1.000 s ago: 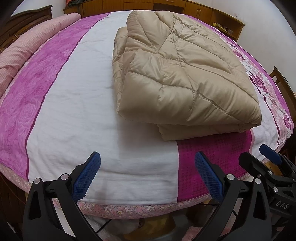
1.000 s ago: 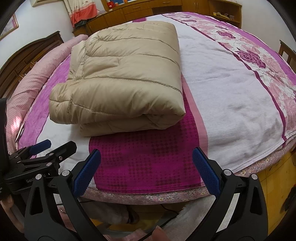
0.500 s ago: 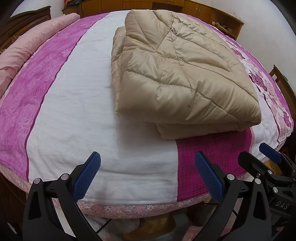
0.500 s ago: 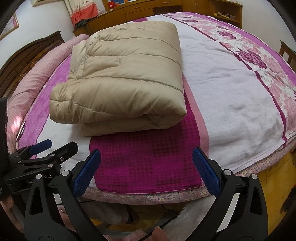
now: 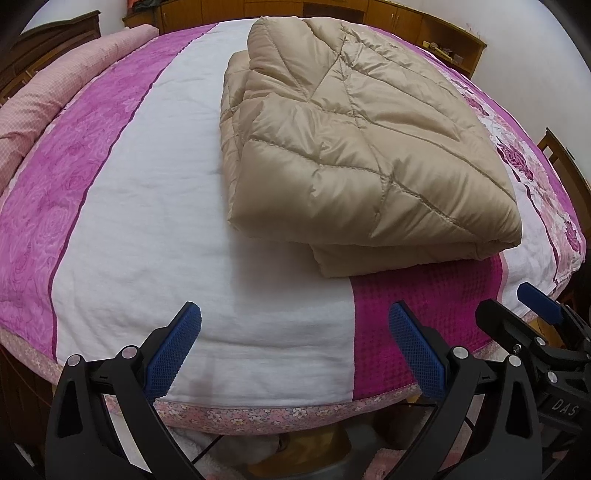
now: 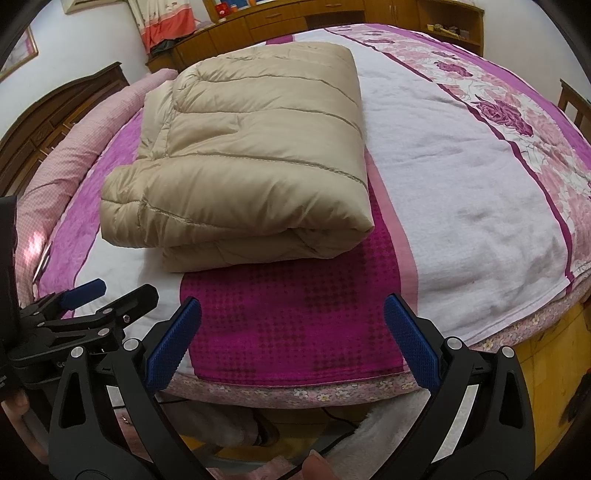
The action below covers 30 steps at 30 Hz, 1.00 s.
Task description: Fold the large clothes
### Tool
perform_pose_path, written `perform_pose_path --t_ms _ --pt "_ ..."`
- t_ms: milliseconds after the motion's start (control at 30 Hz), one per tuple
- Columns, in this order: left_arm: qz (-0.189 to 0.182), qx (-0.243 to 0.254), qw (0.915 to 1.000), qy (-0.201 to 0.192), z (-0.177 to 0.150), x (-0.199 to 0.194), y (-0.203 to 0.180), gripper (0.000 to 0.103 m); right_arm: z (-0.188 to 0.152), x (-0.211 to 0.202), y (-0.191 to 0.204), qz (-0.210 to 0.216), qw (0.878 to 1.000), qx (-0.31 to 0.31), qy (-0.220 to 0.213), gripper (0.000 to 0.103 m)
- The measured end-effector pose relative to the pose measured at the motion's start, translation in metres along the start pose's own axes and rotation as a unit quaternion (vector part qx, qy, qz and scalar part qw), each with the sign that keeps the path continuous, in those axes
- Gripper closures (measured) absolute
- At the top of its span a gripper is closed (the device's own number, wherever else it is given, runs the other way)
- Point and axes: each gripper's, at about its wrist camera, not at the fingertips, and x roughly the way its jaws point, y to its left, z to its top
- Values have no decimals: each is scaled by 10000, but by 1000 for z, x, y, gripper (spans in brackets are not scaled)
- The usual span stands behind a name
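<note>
A beige quilted down coat point(image 5: 354, 147) lies folded into a thick rectangular bundle on the bed; it also shows in the right wrist view point(image 6: 251, 173). My left gripper point(image 5: 294, 321) is open and empty, held over the bed's near edge, a short way in front of the bundle. My right gripper point(image 6: 292, 317) is open and empty too, over the magenta strip in front of the bundle. Each gripper shows at the edge of the other's view: the right one point(image 5: 517, 317) and the left one point(image 6: 110, 295).
The bed carries a pink, white and magenta floral cover point(image 5: 155, 192). A pink bolster point(image 5: 48, 99) lies along the far left side. Wooden cabinets point(image 6: 295, 18) line the back wall. A wooden chair point(image 5: 565, 162) stands at the right.
Both grippers stay open and nearly still. The left wrist view has shifted slightly, so the bundle sits a little lower in frame.
</note>
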Motion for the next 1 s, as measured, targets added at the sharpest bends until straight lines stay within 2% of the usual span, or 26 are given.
perform_pose_path --t_ms 1000 --pt "-14 -41 10000 63 2 2 3 6 3 0 0 49 10000 -18 -26 5"
